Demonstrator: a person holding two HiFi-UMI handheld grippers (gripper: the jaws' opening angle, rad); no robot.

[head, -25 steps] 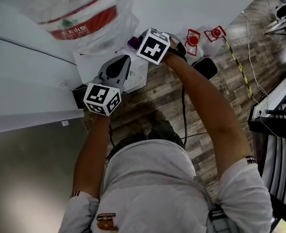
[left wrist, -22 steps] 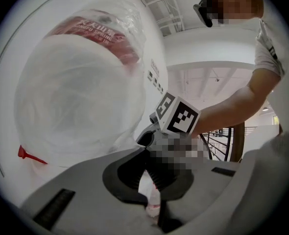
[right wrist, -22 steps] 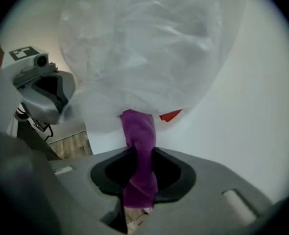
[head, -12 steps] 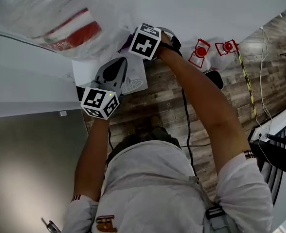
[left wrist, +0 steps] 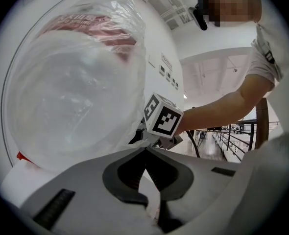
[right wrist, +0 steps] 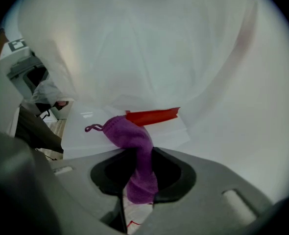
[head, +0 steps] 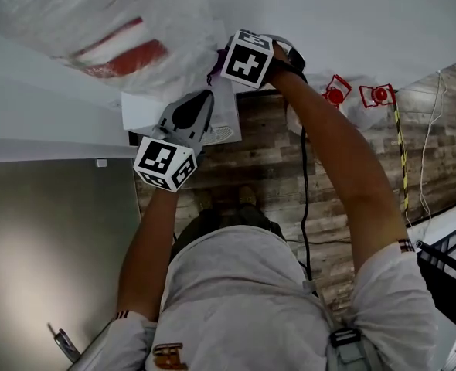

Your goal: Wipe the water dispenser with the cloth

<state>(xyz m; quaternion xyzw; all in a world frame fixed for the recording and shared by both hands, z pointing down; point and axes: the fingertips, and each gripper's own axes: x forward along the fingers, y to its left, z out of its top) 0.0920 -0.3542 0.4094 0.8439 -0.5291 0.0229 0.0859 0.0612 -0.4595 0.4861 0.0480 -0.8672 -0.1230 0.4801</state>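
The water dispenser's white top [head: 144,108] carries a big bottle [head: 112,29] wrapped in clear plastic with a red label. My right gripper [head: 217,68] is shut on a purple cloth [right wrist: 134,141], and the cloth [head: 212,71] presses against the foot of the bottle [right wrist: 149,48] just above the white top [right wrist: 85,131]. My left gripper [head: 205,97] points at the dispenser just below the right one. In the left gripper view its jaws [left wrist: 145,148] are shut with nothing between them. The right gripper's marker cube [left wrist: 162,116] shows ahead of them, beside the bottle [left wrist: 76,92].
Two red objects [head: 336,93] [head: 379,93] stand on the wooden floor to the right of the dispenser, beside a yellow-black strip [head: 402,153]. A black cable [head: 305,199] runs along the floor under my right arm. A grey panel [head: 50,246] fills the left.
The right gripper with the cloth has shifted a little along the bottle's foot. The left gripper stays close beside it, still shut. The head view has swung slightly.
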